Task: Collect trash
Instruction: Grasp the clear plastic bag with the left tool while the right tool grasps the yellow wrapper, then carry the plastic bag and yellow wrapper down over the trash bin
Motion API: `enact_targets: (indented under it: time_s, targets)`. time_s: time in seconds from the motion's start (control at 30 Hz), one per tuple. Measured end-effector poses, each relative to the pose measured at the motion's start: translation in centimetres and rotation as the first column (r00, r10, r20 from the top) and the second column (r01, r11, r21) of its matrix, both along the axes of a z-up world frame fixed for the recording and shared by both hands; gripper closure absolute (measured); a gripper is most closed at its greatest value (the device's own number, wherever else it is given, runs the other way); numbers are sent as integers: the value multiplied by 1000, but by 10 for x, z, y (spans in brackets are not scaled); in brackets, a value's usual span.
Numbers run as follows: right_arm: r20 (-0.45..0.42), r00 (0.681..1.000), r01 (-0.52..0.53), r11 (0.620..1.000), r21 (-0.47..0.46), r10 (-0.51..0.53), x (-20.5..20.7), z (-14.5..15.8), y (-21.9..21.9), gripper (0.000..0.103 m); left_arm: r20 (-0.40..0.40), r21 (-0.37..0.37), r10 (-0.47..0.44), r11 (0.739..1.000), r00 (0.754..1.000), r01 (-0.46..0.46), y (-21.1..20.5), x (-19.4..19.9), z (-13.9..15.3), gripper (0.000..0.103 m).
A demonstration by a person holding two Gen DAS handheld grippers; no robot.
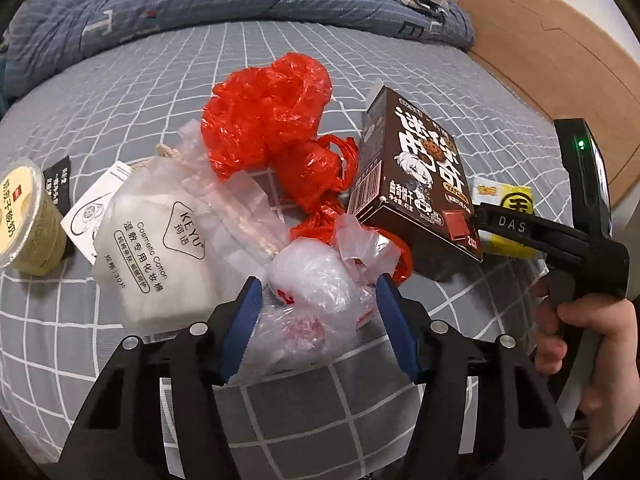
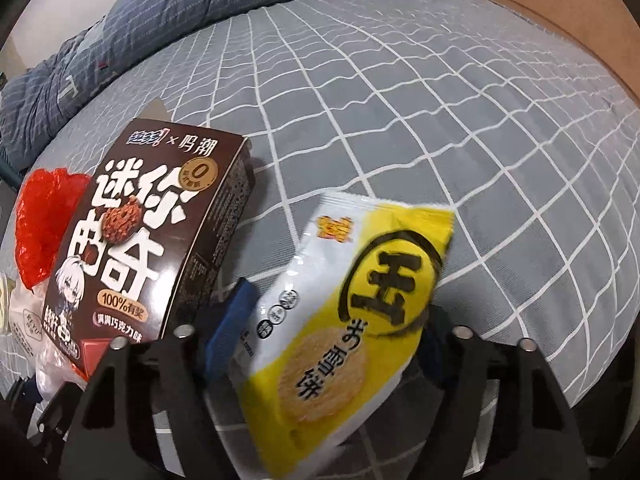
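Observation:
Trash lies piled on a grey checked bed sheet (image 1: pixel 120 92). In the left wrist view my left gripper (image 1: pixel 318 300) stands open around a crumpled clear plastic bag (image 1: pixel 316 284), its blue pads on either side. Behind it are a red plastic bag (image 1: pixel 264 116), a cotton-pad pouch (image 1: pixel 160 240) and a brown cookie box (image 1: pixel 416 184). My right gripper (image 2: pixel 336 320) holds a yellow and white cracker packet (image 2: pixel 344 320) between its fingers, beside the cookie box (image 2: pixel 136 248); the packet also shows in the left wrist view (image 1: pixel 508 204).
A round lidded cup (image 1: pixel 24 224) and a white paper tag (image 1: pixel 96 208) lie at the left. A blue quilt (image 1: pixel 200 4) is heaped at the far side. A wooden bed frame (image 1: pixel 560 52) runs along the right.

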State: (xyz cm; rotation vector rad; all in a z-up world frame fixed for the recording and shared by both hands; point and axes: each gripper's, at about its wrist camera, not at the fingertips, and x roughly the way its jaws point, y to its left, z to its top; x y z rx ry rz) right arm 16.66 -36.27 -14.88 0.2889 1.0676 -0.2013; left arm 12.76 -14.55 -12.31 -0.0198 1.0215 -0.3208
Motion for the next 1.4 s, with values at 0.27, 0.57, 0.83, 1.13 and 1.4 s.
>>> enact_targets:
  time_s: [0.27,0.57,0.83,1.13,1.4]
  targets:
    - [7,1000,-20,999,-28,20,-2,4,2,79,6,11,-4,1000,1000,4,-3,-3,2,60]
    - [71,997,-25,1000,8,24,-10,24,-4,96,11,2,-5,1000,1000,5,2,-7,8,60]
    - [160,983,-85,996,-20,87,-28,52,13,97,46,-17,9,1000,999,-8,11,-16,29,60]
    - [221,963,-145,988,-55,154,-51,78,38,97,79,-30,37,999,996,-34,29,-29,50,60]
    - [254,940,-211,973,-98,229,-72,94,76,97,98,-15,97,995,990,-96,55,-51,59,60]
